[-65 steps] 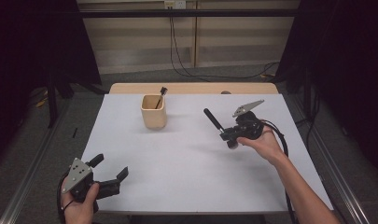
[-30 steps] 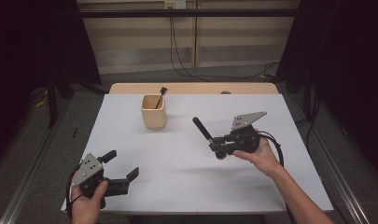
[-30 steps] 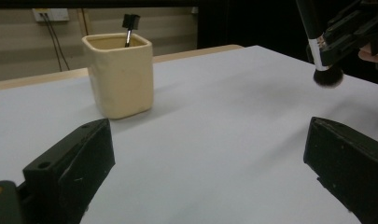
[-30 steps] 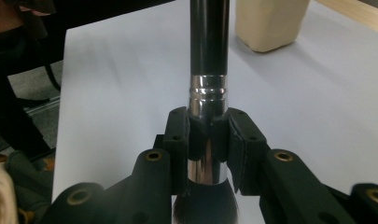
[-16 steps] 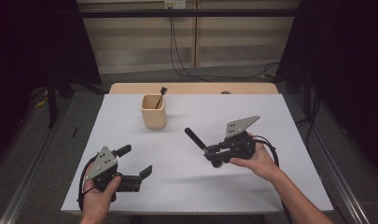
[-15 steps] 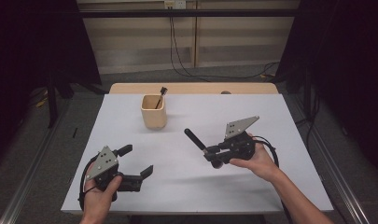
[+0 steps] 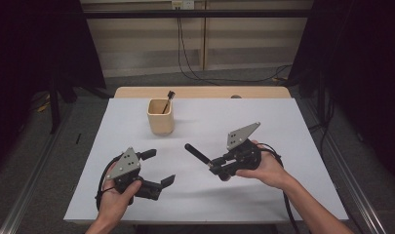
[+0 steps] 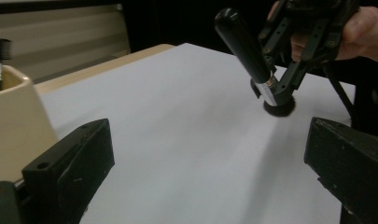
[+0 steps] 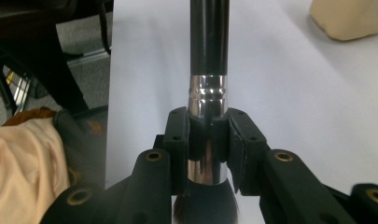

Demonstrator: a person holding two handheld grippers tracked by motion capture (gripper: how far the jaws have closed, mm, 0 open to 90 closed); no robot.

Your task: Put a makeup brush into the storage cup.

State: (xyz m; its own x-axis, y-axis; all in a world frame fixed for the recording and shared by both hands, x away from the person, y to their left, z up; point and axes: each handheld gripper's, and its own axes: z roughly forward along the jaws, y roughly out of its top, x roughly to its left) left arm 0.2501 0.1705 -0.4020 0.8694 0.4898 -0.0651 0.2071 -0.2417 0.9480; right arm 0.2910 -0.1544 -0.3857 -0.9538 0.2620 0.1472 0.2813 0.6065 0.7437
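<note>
A black makeup brush (image 7: 199, 154) with a silver ferrule (image 9: 206, 116) is clamped in my right gripper (image 7: 218, 168), its handle pointing left and away over the white table. The pads press the ferrule from both sides in the right gripper view, bristles below. In the left gripper view the brush (image 8: 245, 49) hangs at the upper right in the other hand's gripper. My left gripper (image 7: 158, 170) hovers low at the front left, jaws wide open with nothing between them. A beige cup (image 7: 161, 116) stands at the back with a thin dark brush (image 7: 168, 97) in it.
The white sheet (image 7: 283, 122) covers a wooden table whose far edge (image 7: 205, 91) shows bare. Cables trail from both grippers. Dark curtains and floor rails flank the table. A cloth (image 9: 23, 158) lies on the floor beside it.
Both hands have drifted toward the table's middle: the left gripper moved right, the right gripper with the brush moved left and nearer. The brush stays gripped.
</note>
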